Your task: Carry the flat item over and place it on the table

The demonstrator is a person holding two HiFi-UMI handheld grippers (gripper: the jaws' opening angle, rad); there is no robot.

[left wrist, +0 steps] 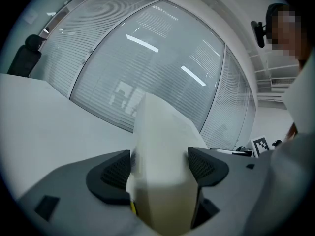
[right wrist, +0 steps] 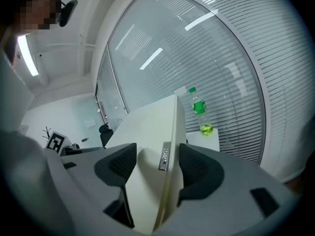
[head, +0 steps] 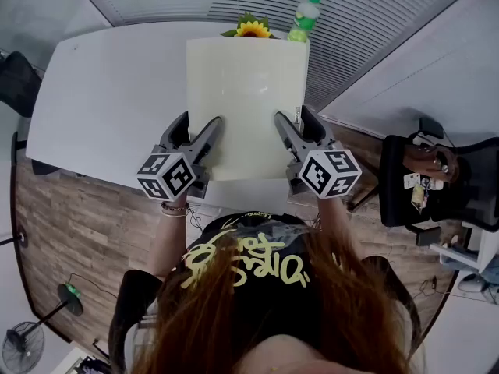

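Saw a big white desk [head: 109,100] from above. Saw a wall of grey blinds [head: 374,22] past its far edge and a brown wooden floor [head: 78,224] by its near edge. Spotted a black chair [head: 437,185] well off to the right of the desk and another dark chair [head: 15,80] by its left end. Spotted a small fan [head: 19,349] down on the floor, far from the desk.

Found a yellow sunflower [head: 253,28] and a green bottle [head: 306,18] side by side at the far right corner of the desk. Saw only their tops, peeking over the far edge of the flat item [head: 245,107].

Found the flat item held over the right end of the desk, between the near edge and that far right corner. Looked pale cream, smooth and plain, with four straight sides and square corners. Looked very thin from the side, with a tiny grey label [right wrist: 165,156] on its right edge. Could not tell if it touched the desk.

Saw the left gripper [head: 212,127] squeezed tight on the item's left side, close to its near corner, with black pads [left wrist: 115,173] pressed on both faces. Saw the right gripper [head: 282,125] squeezed tight on the right side the same way, right by the label.
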